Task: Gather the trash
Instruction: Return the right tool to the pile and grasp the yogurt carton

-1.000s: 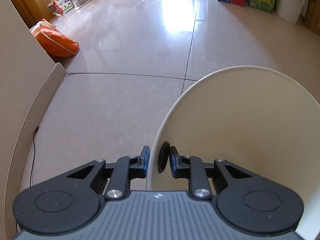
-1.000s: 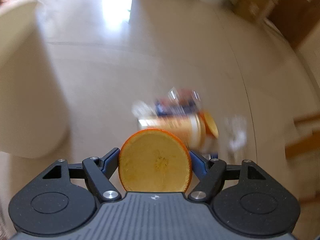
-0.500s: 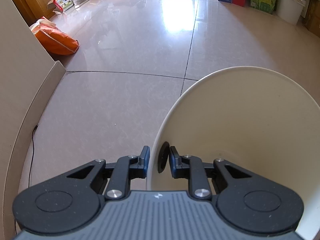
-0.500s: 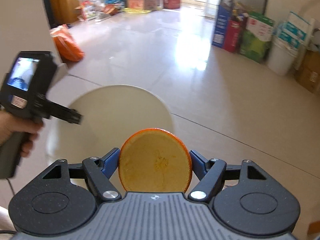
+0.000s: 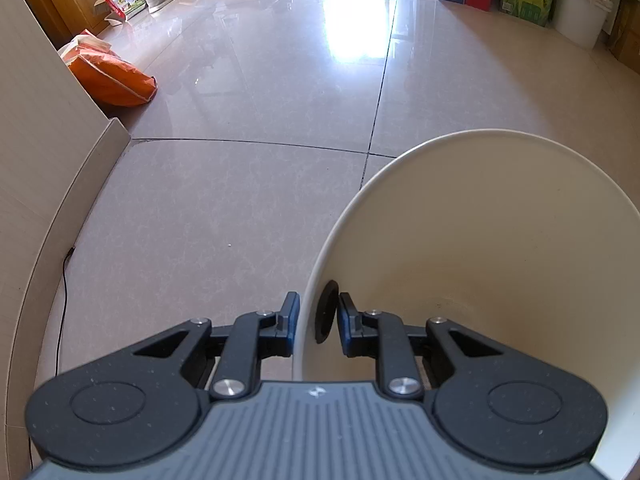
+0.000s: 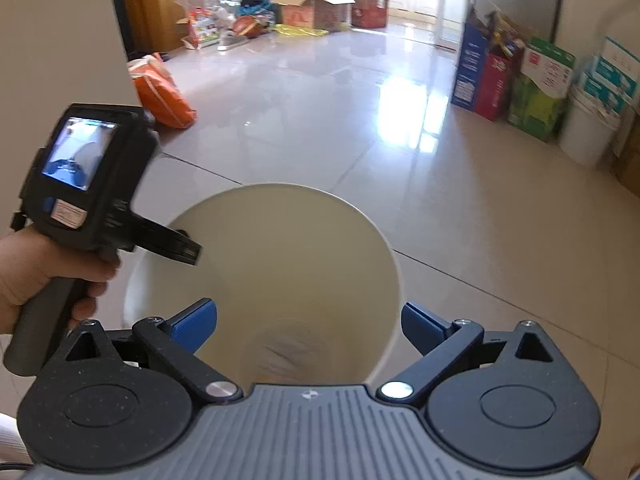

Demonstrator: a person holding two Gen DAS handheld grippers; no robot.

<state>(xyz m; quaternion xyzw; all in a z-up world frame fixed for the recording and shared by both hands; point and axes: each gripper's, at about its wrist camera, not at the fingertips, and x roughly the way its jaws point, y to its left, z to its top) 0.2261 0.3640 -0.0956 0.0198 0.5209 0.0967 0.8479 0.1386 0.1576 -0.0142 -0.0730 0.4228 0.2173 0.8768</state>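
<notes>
A cream-white round bin (image 5: pixel 500 248) fills the lower right of the left wrist view. My left gripper (image 5: pixel 314 322) is shut on the bin's near rim, one finger outside and one inside the wall. In the right wrist view the same bin (image 6: pixel 280 248) lies straight below my right gripper (image 6: pixel 308 326), which stands open and holds nothing. A blurred orange-brown shape (image 6: pixel 288 354) shows low inside the bin; I cannot tell what it is. The left gripper's handle and screen (image 6: pixel 84 184) appear at the left, held by a person's hand (image 6: pixel 36 276).
Glossy beige floor tiles (image 5: pixel 260 120) stretch ahead. An orange bag (image 5: pixel 112 76) lies by the cream wall (image 5: pixel 36 128) on the left. Coloured boxes (image 6: pixel 516 80) and a white bucket (image 6: pixel 588 132) line the right side. Cartons and clutter (image 6: pixel 296 12) sit at the far end.
The right gripper swung from the floor litter to above the bin, then opened; the orange slice it held is gone from its fingers. The left gripper stays clamped on the rim.
</notes>
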